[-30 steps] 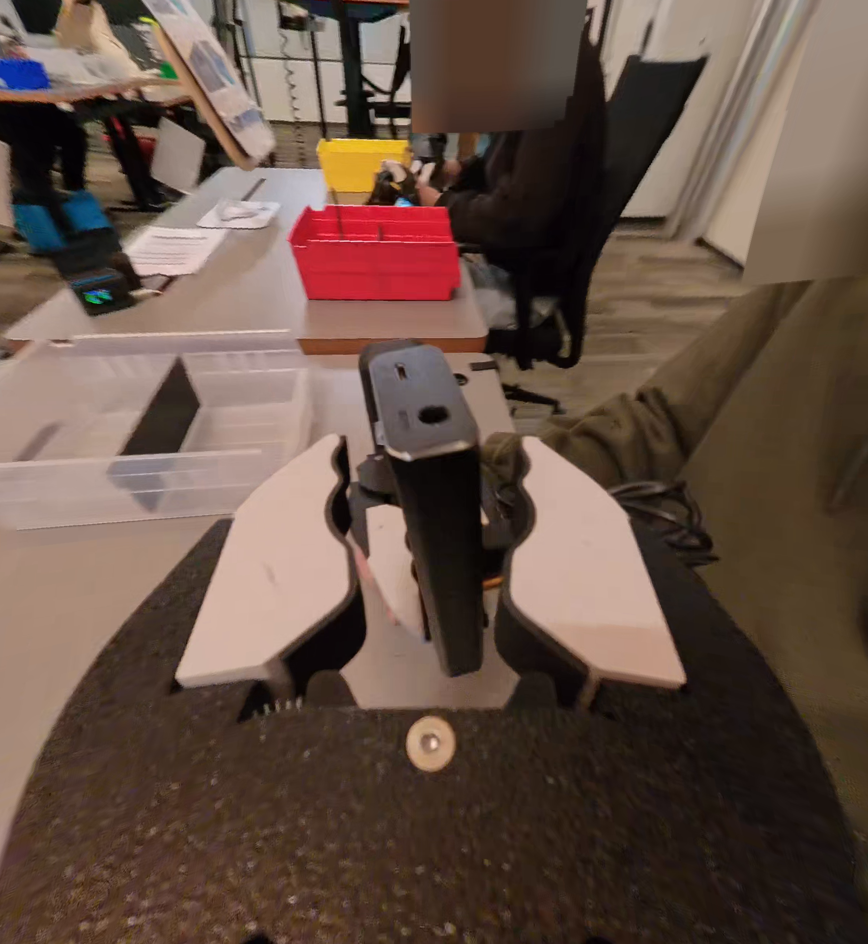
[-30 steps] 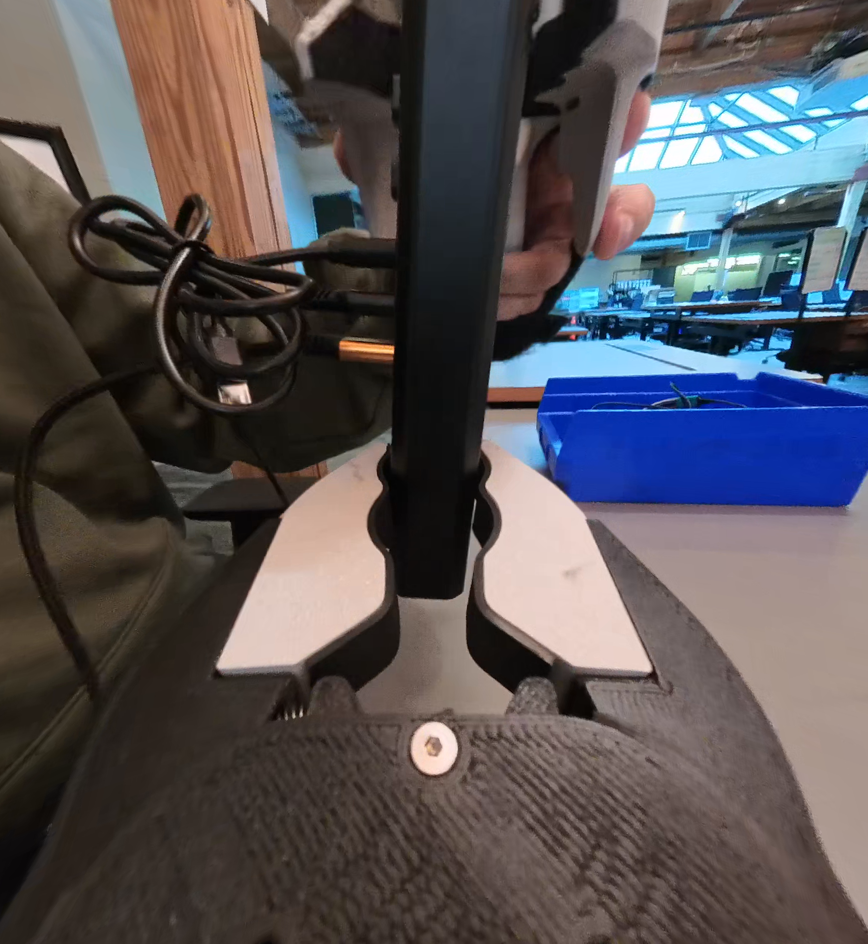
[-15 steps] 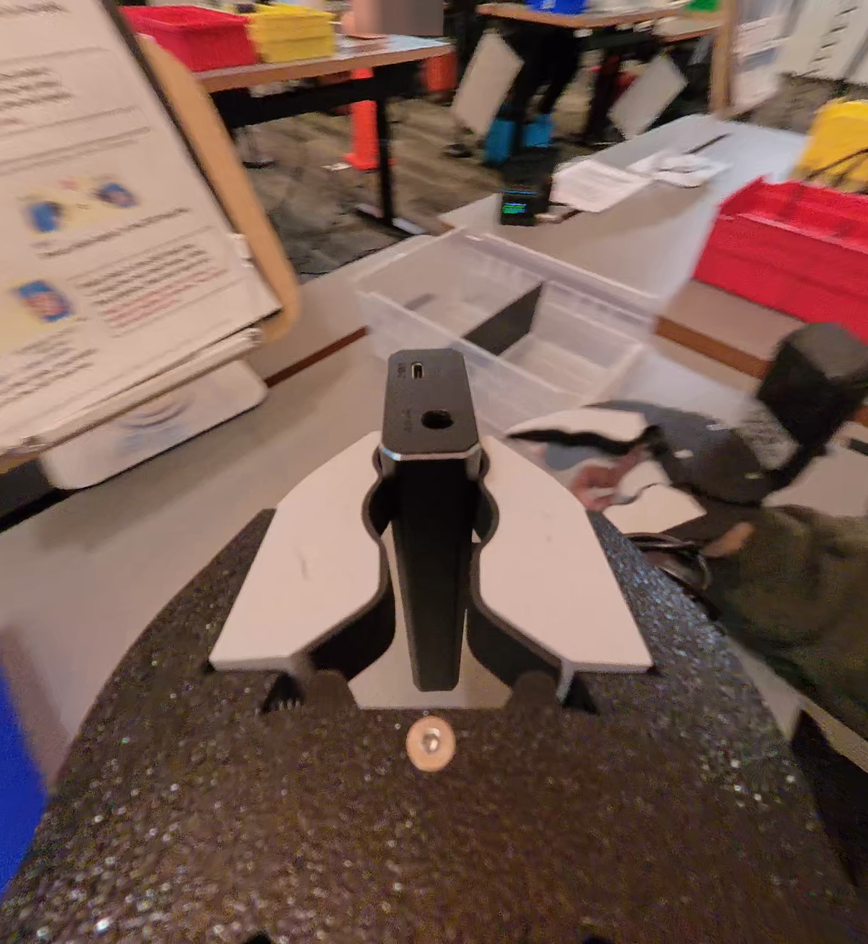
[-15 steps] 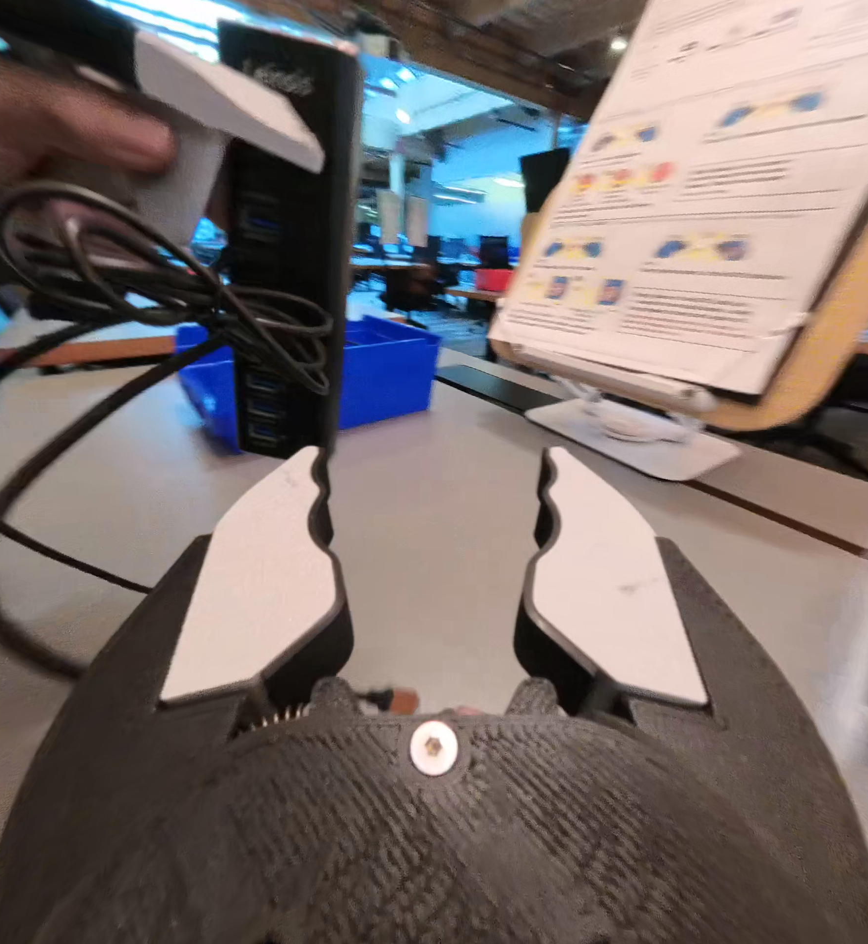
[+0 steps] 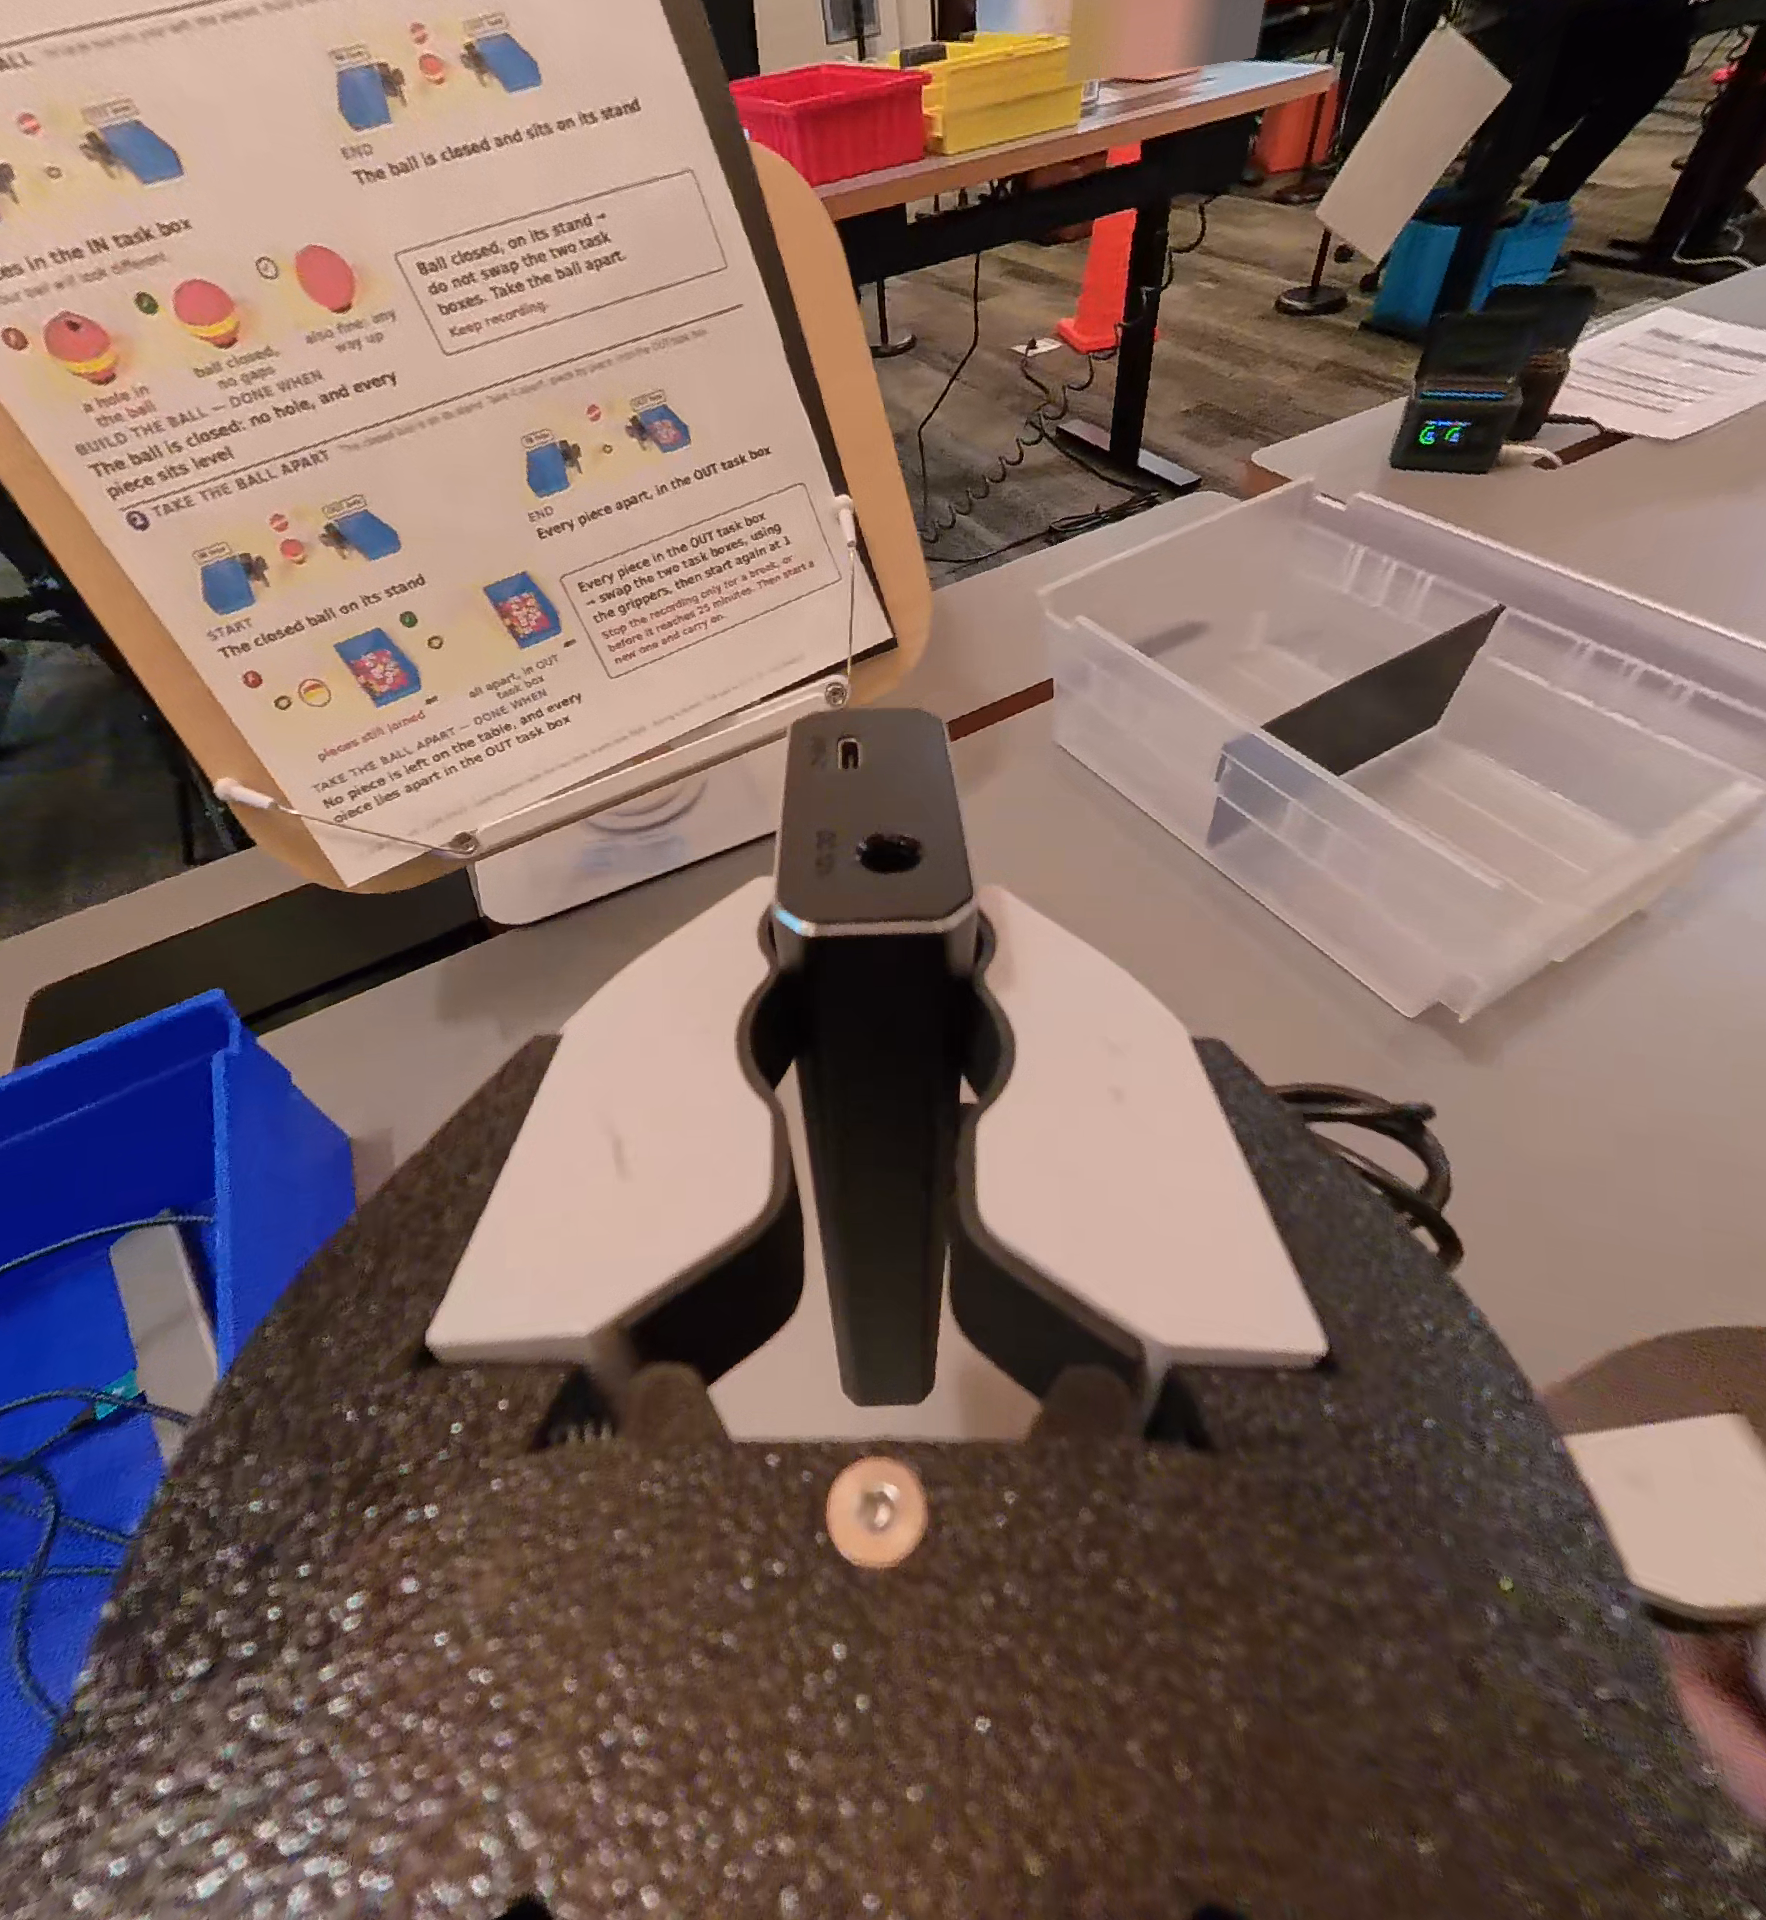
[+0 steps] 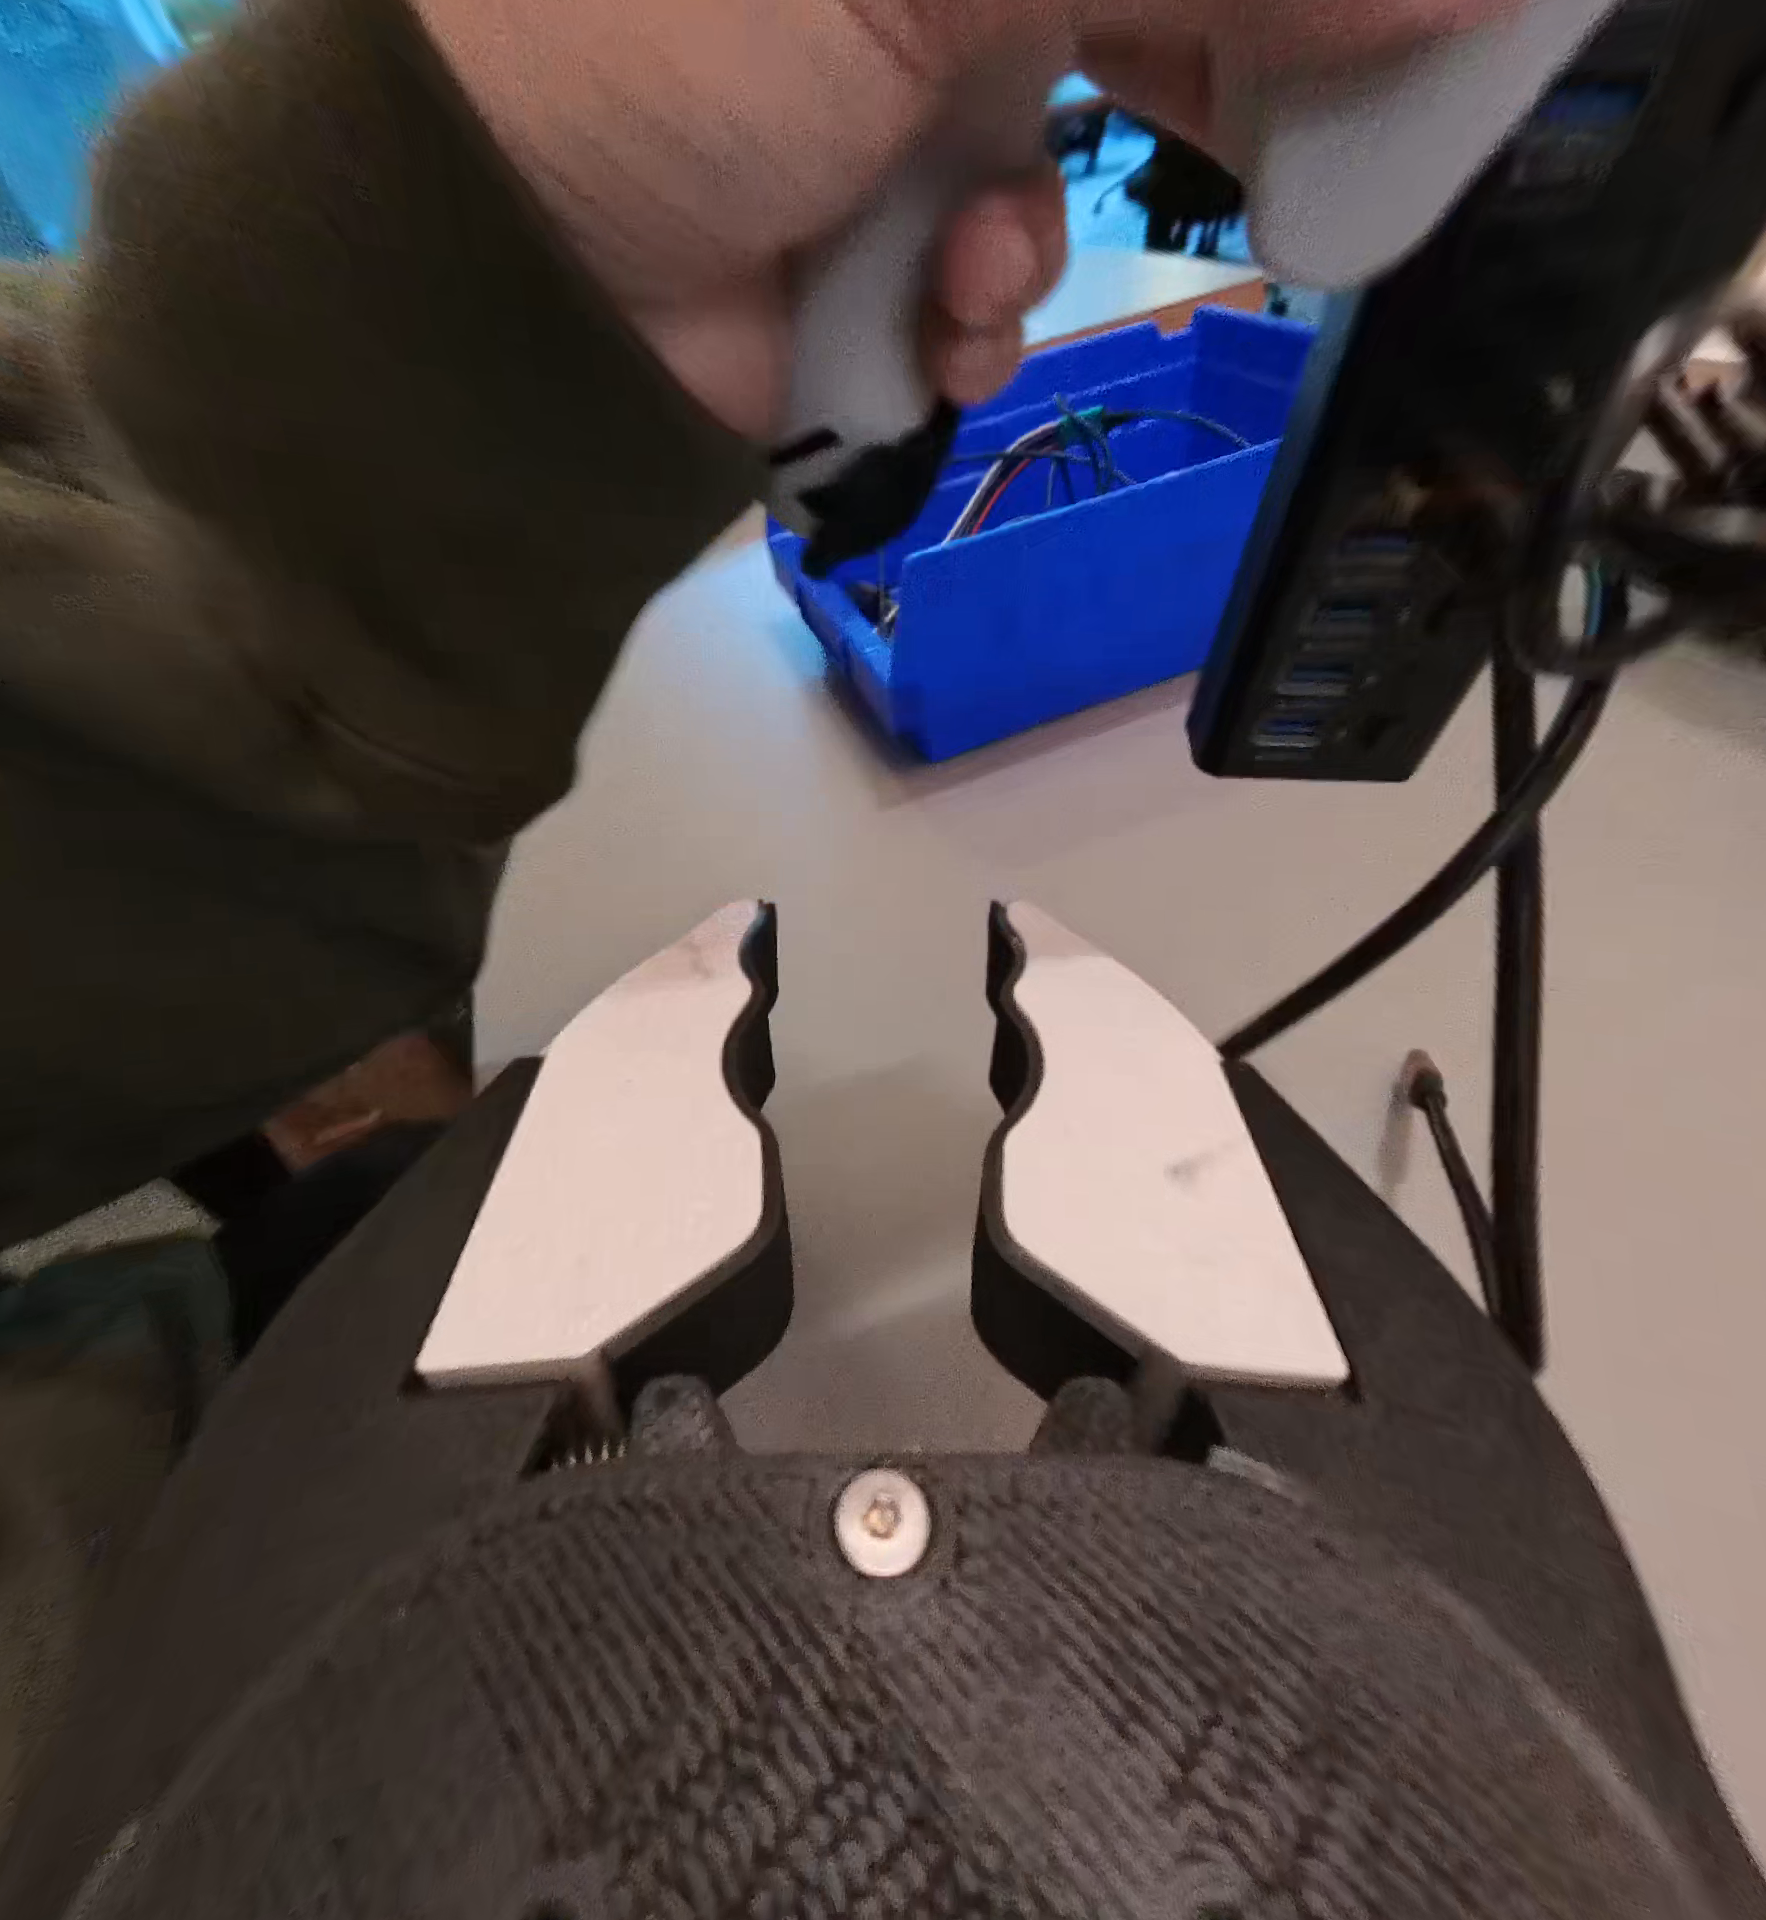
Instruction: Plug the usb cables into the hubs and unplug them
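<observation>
Left gripper [image 5: 874, 971]: jaws pressed together on the black hub [image 5: 874, 1039], which stands upright between the fingers with its small end face, carrying one slot and one round socket, pointing away from the camera. Judgement: gripped this way so the long side with the ports stays free for plugging or pulling.

Right gripper [image 6: 881, 940]: jaws spread, nothing between them, low over the grey table [image 6: 1118, 894]. In the right wrist view the hub hangs up and to the far right of these fingertips, well apart, tilted, its row of blue ports facing down toward the table. Black cables [image 6: 1513, 935] hang from the hub's right side and trail onto the table beside the right gripper; whether each one is seated in a port I cannot tell, the area is blurred.

Farther out: a blue bin [image 6: 1045, 582] with loose wires sits beyond the right gripper, left of the hub. In the left wrist view a clear plastic bin [image 5: 1430, 748] lies far right, and an instruction sheet on a stand [image 5: 391, 416] far left.

Judgement: the free gripper looks ready to take a cable end.
</observation>
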{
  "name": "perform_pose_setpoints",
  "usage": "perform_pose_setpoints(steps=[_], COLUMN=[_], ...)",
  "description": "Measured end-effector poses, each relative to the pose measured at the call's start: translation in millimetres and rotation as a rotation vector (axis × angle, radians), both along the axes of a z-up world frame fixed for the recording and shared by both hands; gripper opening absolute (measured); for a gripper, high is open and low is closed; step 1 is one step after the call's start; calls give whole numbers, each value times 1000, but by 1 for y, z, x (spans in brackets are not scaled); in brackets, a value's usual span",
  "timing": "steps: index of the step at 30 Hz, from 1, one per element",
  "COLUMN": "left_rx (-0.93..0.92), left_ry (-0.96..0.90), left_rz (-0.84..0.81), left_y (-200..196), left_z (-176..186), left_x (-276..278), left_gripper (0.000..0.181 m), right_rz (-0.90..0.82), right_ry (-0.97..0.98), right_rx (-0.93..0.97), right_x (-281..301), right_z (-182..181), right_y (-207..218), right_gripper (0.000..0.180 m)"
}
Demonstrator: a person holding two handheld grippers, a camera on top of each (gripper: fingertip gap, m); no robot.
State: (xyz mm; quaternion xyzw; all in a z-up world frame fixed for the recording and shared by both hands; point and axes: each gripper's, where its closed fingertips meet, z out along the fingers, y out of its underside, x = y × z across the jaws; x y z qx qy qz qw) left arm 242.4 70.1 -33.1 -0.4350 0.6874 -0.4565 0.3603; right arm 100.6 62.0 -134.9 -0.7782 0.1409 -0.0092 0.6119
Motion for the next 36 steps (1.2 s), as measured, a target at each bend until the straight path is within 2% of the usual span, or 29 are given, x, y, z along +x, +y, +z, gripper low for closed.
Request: perform_pose_setpoints(steps=[1,4,6,10,12,15,20,25,28,33,36], left_rx=[-4,-38,-102,-237,-233,-218,-242,-237,-202,-162,-140], left_ry=[-2,-22,-29,-40,-50,-29,-27,-9,-48,-160,-156], left_rz=[8,29,21,-44,-45,-70,-124,-162,-186,-611,-729], left_y=[2,6,2,-18,-24,-37,-64,-86,-89,-107,-97], left_z=[2,9,13,21,20,13,7,0,5,24,12], left_x=[-1,-4,-7,-19,-22,-30,-43,-50,-56,-96,-104], left_gripper=[29,29,29,28,28,28,28,29,30,47,66], right_rz=[-19,-133,-232,-520,-579,-522,-431,-449,-366,-102,19], right_ry=[-1,10,-52,-154,-198,-220,-230,-389,-356,-265,-270], right_rx=[49,201,245,255,304,246,298,191,246,418,423], right_x=[4,17,29,72,86,95,90,86,79,51,35], right_z=[-3,-10,-15,-16,-8,-11,-2,1,7,36,43], right_y=[7,19,18,-20,-39,-45,-48,-47,-49,-54,-53], right_gripper=[42,49,51,76,87,100,84,63,61,61,61])
